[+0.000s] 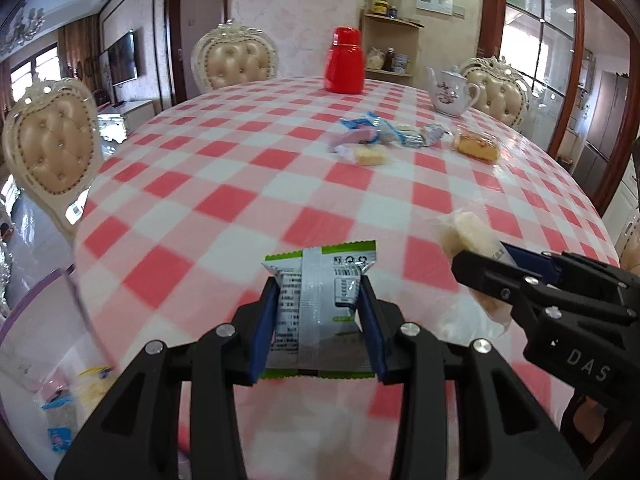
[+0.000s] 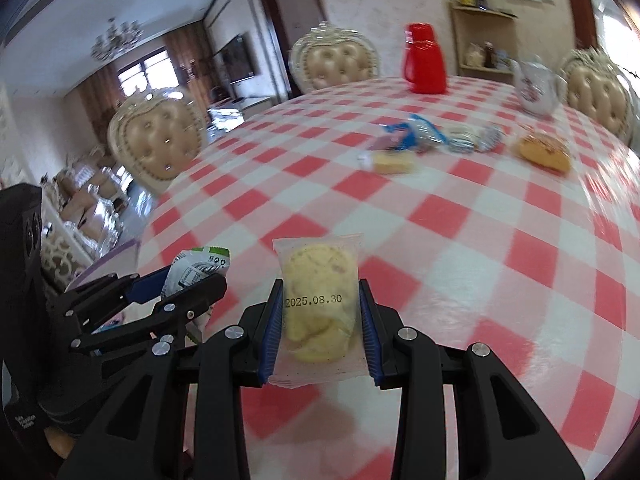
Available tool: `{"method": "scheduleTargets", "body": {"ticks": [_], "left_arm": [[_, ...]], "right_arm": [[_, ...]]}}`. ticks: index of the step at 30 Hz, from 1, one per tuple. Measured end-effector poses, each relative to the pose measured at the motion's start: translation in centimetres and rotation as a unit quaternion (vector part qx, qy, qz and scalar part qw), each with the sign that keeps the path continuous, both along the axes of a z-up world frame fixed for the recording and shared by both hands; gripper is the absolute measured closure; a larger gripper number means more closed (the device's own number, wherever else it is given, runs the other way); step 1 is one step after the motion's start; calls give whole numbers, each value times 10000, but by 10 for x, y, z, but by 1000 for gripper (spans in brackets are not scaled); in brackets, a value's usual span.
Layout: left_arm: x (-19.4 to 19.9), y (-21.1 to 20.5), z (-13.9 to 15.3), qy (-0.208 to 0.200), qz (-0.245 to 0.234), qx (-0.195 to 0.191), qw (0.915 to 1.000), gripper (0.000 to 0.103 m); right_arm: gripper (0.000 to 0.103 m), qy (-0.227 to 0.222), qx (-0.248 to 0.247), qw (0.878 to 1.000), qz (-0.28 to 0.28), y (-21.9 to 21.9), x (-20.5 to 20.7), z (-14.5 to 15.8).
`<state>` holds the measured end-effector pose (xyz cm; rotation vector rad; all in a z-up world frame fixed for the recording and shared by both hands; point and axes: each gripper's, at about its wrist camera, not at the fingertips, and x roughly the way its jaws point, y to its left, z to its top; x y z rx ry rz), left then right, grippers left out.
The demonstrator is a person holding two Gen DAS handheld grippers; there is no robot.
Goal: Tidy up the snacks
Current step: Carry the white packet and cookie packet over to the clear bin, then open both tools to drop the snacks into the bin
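My left gripper [image 1: 319, 304] is shut on a green-and-white snack packet [image 1: 318, 312] held above the near edge of the table; the packet also shows in the right wrist view [image 2: 200, 270]. My right gripper [image 2: 319, 320] is shut on a clear-wrapped pale cookie [image 2: 318, 304] stamped 2025.08.30, also seen in the left wrist view [image 1: 474, 256]. The two grippers are side by side. Loose snacks lie at the far middle of the table: blue-and-white packets [image 1: 372, 130], a small yellow cake [image 1: 370, 156] and an orange-brown pastry [image 1: 478, 146].
A red-and-white checked cloth [image 1: 224, 200] covers the round table. A red thermos [image 1: 345, 60] and a white teapot [image 1: 450, 92] stand at the far edge. Padded chairs [image 1: 50, 144] ring the table. A clear bin [image 1: 60, 364] with several snacks sits low at left.
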<state>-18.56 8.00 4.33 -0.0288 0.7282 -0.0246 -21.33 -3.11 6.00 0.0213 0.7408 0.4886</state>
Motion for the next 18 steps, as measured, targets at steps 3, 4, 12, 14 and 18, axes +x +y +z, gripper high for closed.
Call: {"method": "scheduleTargets", "body": {"ticks": [3, 4, 12, 14, 18], "left_arm": [[-15, 23, 1, -21, 113, 34, 9999, 64], [-19, 30, 1, -18, 146, 46, 9999, 64], [-43, 90, 1, 5, 543, 59, 9985, 64], [-49, 102, 2, -3, 632, 115, 9979, 64], [-61, 136, 2, 60, 930, 224, 9954, 63]], "right_arm": [[68, -79, -105, 9996, 232, 24, -11, 3], [68, -91, -129, 9994, 318, 32, -14, 3], [68, -103, -317, 9938, 1056, 98, -37, -2], [68, -100, -378, 9905, 1321, 118, -46, -5], [68, -105, -524, 9827, 1771, 150, -63, -9]]}}
